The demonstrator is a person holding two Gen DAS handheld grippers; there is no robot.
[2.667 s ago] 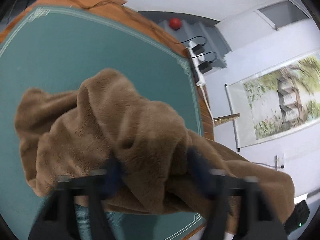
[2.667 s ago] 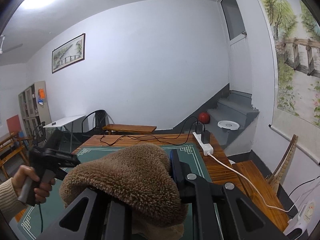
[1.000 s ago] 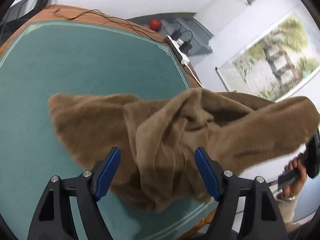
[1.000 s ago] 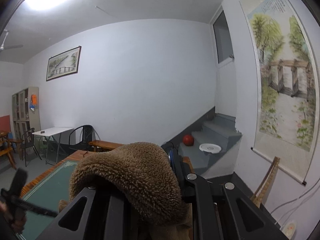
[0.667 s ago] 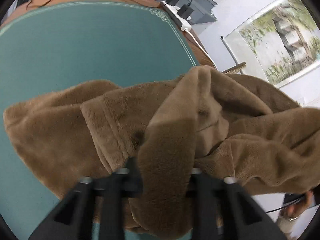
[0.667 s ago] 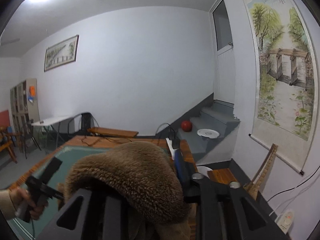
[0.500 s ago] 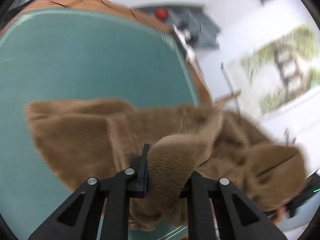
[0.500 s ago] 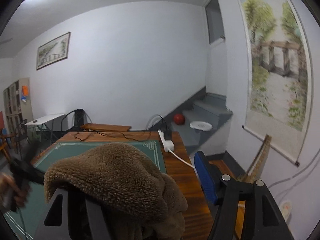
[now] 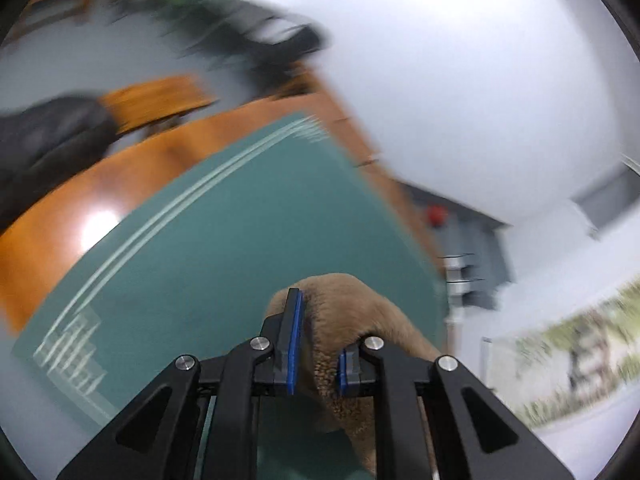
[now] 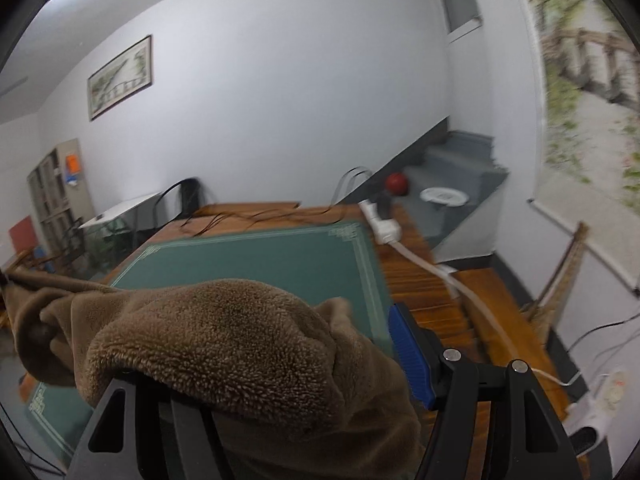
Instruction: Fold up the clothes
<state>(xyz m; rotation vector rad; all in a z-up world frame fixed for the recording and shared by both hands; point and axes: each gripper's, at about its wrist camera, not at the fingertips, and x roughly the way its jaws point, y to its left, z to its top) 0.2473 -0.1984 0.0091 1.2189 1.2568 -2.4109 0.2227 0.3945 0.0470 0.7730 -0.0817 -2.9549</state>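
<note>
Left gripper (image 9: pixel 316 344) is clamped on the brown fleece garment (image 9: pixel 352 320), right gripper (image 10: pixel 280 364) is spread with it draped across; no fold is completed.

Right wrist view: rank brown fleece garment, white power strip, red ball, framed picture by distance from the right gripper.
1. Brown fleece garment, draped over the right gripper.
2. White power strip, table's far right edge.
3. Red ball, on grey steps beyond.
4. Framed picture, far wall, upper left.
</note>
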